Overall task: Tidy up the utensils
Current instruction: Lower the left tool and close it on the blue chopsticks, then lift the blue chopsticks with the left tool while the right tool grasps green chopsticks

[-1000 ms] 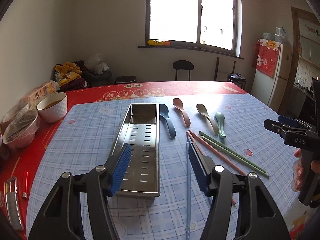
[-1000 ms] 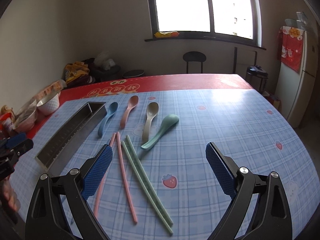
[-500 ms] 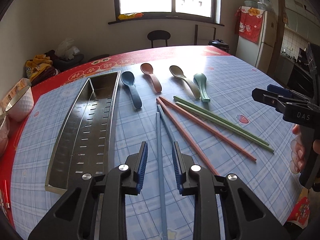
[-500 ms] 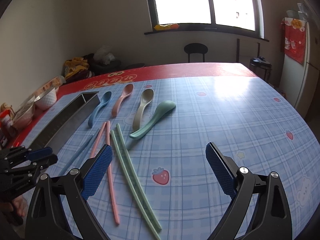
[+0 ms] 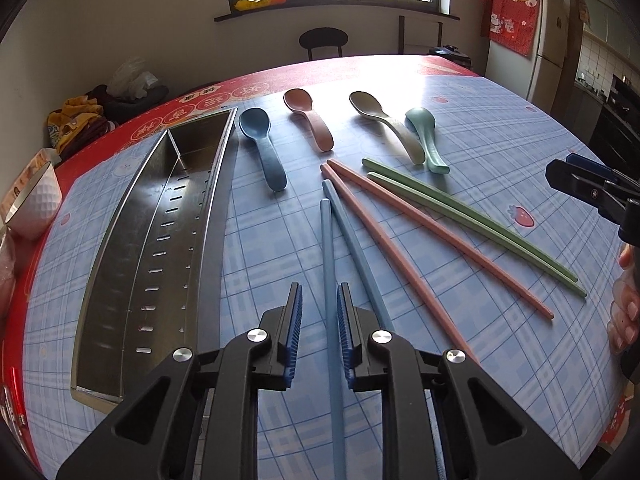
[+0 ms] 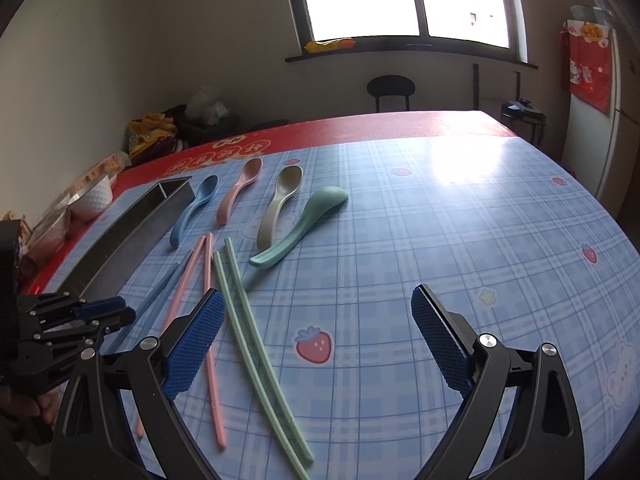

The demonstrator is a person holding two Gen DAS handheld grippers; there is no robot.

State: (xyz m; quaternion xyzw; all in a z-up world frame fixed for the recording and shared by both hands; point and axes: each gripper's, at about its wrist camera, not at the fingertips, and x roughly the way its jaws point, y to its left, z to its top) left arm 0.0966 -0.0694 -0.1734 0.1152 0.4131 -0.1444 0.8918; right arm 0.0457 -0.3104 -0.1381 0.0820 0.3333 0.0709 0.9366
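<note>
My left gripper (image 5: 319, 322) is nearly closed around one blue chopstick (image 5: 328, 256) on the table; a small gap shows on the left pad. The second blue chopstick (image 5: 352, 236) lies just right of it. A steel perforated tray (image 5: 160, 240) lies to the left. Pink chopsticks (image 5: 420, 232) and green chopsticks (image 5: 472, 216) fan out to the right. Blue (image 5: 264, 148), pink (image 5: 310, 122), beige (image 5: 384, 124) and green (image 5: 426, 136) spoons lie beyond. My right gripper (image 6: 318, 344) is open and empty above the tablecloth, beside the green chopsticks (image 6: 248, 320).
A white bowl (image 5: 34, 200) and other dishes sit at the table's left edge. The right gripper (image 5: 592, 192) shows at the right of the left wrist view. A chair (image 6: 391, 90) stands behind the table and a fridge (image 5: 536, 36) at the far right.
My left gripper moved from over the tray to the blue chopsticks, lowered, and its jaws narrowed around one of them. My right gripper drifted slightly, staying open.
</note>
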